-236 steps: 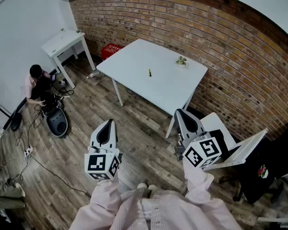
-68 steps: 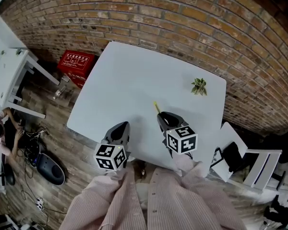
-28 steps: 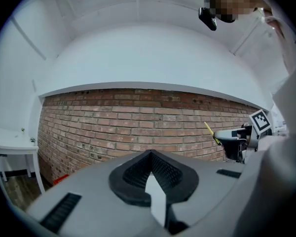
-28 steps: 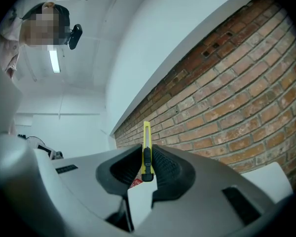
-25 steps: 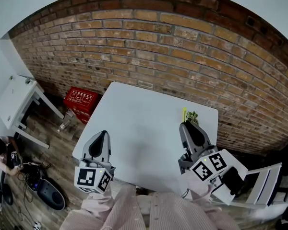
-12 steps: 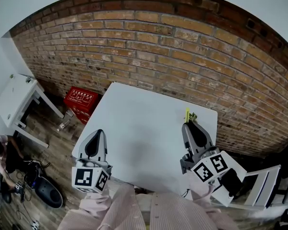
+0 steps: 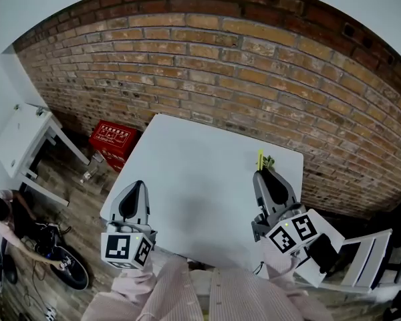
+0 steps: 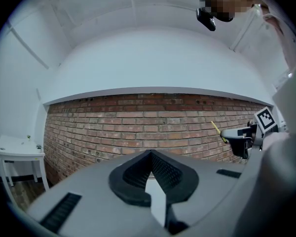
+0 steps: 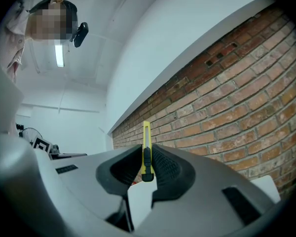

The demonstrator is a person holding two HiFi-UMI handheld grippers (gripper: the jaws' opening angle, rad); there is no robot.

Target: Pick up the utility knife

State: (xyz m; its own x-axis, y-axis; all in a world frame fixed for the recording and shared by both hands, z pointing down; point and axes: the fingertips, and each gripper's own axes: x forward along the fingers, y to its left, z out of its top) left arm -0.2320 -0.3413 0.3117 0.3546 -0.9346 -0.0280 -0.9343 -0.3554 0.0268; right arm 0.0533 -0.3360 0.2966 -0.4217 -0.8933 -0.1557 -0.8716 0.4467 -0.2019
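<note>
While we hold both tools out over the white table [image 7: 187, 179], the right gripper [image 9: 147, 151] has its 2 jaws closed narrowly on the utility knife [image 9: 146, 132]. Its black ribbed pads press on both sides of the knife's lower body. The knife is yellow with a black slider, and it stands upright out of the jaws with its far end rising above the tips. It is lifted clear of the tabletop, in front of the brick wall [image 7: 254, 65]. From the head view its yellow tip shows just past the gripper's nose, close beside a small potted plant [image 7: 269, 162] at the table's far right corner.

Our left gripper [image 8: 150, 156] sits well apart from the right one, over the table's near left edge. Its jaws are drawn together so the tips meet, and nothing is between them. Each gripper carries 1 marker cube [image 7: 125, 248] just ahead of our pink sleeves.

Off to the left, a red crate [image 7: 111, 138] rests on the wooden floor against the wall, near a small white side table [image 7: 20, 139]. A person [image 7: 3, 212] bends over cables and gear on the floor at the far left.
</note>
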